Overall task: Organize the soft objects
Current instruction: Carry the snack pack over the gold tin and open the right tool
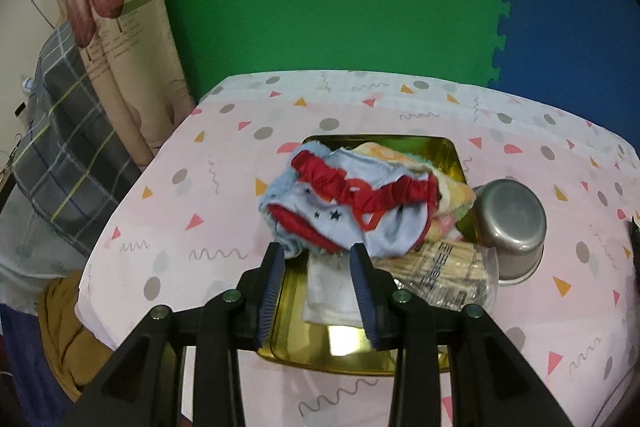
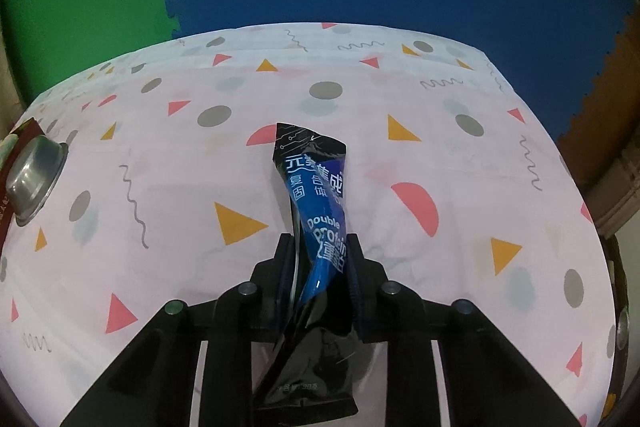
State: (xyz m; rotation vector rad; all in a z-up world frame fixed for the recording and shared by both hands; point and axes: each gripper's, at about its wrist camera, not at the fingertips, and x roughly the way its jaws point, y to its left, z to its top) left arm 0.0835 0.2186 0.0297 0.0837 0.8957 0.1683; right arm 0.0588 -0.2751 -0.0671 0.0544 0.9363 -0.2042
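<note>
Cloth fills the gold tin tray (image 1: 452,163) on the worktop (image 1: 224,187): a pale blue garment with red trim (image 1: 352,203) lies on top, patterned cloths (image 1: 452,195) behind it, a folded white cloth (image 1: 328,291) below; my left gripper (image 1: 318,259) hovers spread just in front of the blue garment, nothing between its pads; a clear packet of sticks (image 1: 444,275) lies at the tray's right edge, touching an upturned steel bowl (image 1: 512,223); my right gripper (image 2: 322,267) is pinching a twisted blue and black protein pouch (image 2: 316,195) at its middle, above the worktop
</note>
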